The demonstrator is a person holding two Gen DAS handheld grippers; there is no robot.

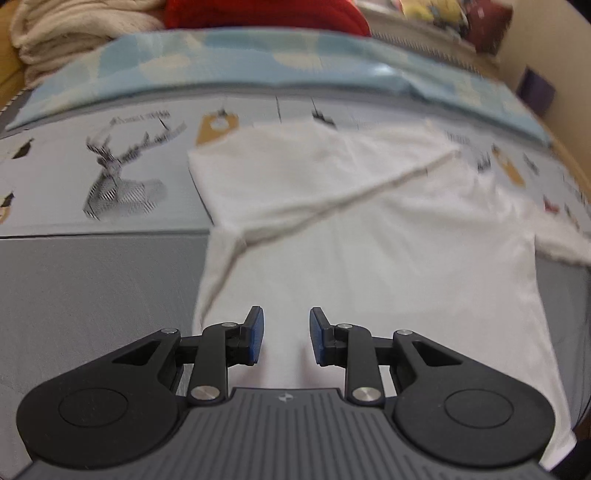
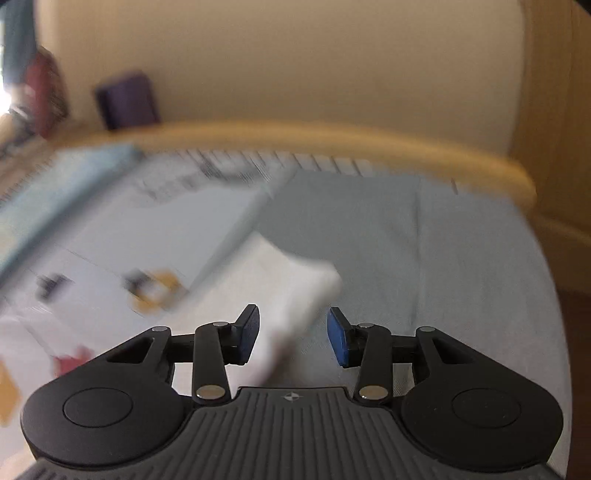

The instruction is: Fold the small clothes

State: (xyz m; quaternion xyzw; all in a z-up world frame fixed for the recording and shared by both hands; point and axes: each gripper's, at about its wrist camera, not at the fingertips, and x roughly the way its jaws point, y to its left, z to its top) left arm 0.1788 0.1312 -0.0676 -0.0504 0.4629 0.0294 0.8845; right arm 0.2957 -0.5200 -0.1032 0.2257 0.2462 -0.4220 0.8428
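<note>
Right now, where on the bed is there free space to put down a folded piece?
Free: the plain grey cover left of the white T-shirt, below the deer print; also the grey patch right of the shirt's sleeve, before the wooden bed edge. Crowded: the far side, with the blue pillow and piled blankets.
</note>
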